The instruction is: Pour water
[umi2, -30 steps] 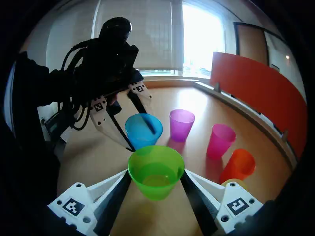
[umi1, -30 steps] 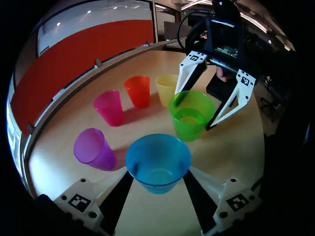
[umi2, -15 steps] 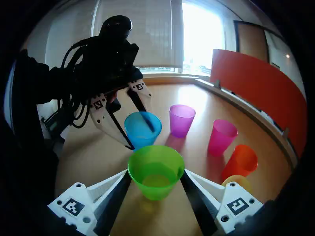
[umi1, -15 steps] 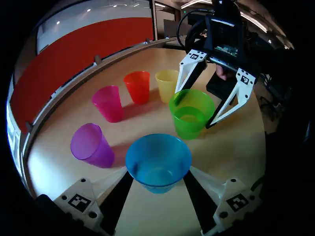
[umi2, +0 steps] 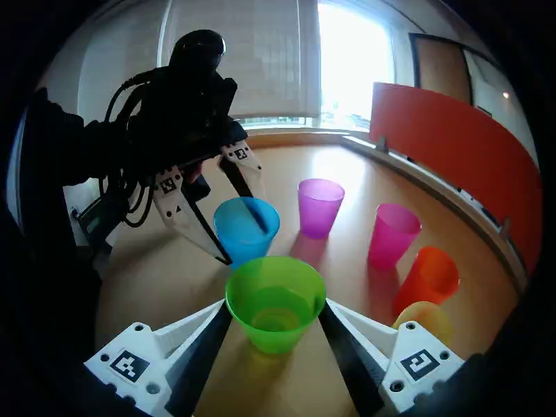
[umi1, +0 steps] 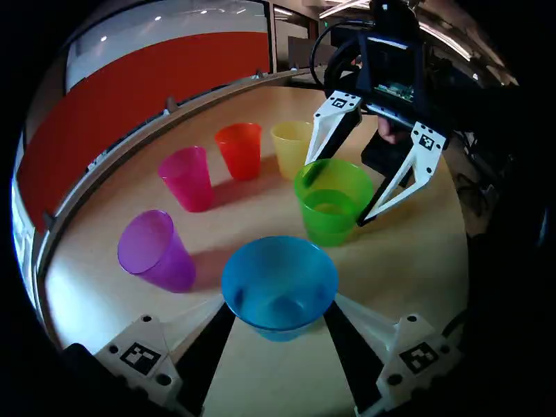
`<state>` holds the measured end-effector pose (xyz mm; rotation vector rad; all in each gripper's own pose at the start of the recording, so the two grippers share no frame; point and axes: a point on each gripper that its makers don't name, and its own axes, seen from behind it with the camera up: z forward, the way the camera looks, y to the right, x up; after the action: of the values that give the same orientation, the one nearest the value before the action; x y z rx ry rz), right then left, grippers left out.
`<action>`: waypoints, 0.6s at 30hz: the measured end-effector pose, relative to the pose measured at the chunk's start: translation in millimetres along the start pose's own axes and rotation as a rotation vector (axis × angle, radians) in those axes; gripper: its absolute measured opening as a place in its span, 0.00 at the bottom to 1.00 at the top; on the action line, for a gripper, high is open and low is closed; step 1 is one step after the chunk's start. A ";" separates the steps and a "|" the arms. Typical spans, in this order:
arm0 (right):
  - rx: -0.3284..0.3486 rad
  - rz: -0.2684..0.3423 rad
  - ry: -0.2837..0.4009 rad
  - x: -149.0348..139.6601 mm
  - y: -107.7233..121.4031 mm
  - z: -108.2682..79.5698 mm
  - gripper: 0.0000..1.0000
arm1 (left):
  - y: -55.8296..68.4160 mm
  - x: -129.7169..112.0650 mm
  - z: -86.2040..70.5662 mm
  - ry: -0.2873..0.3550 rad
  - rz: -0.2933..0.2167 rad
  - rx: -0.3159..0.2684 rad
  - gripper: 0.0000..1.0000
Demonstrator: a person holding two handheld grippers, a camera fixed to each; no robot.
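Water lies low in the green cup (umi2: pixel 276 306), clamped upright between the fingers of the right gripper (umi2: pixel 275 314) near the tabletop's (umi1: pixel 410 257) middle. The left gripper (umi1: pixel 279 309) likewise grips the blue cup (umi1: pixel 279 285) just beside it. Pouring looks not yet begun; next, green's rim must tip over blue.

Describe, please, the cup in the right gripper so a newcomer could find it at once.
On the wooden table beside the red panel, cups form a ring. The one held in the right gripper, next to the yellow cup, is the only green cup.
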<state>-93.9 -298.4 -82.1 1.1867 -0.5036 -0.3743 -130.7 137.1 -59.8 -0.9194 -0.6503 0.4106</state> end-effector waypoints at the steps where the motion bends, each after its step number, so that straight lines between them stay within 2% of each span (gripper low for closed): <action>1: 0.000 0.001 -0.001 -0.5 -0.1 0.2 0.90 | -0.3 -0.3 -0.2 0.002 -0.002 0.001 0.82; 18: -0.008 0.018 -0.005 -5.0 -0.8 -0.1 0.90 | -2.0 -11.8 -0.2 -0.005 -0.021 0.003 0.82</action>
<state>-98.1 -295.9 -83.7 1.1732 -0.5161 -0.3633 -139.2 129.0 -62.1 -0.9085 -0.6630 0.3951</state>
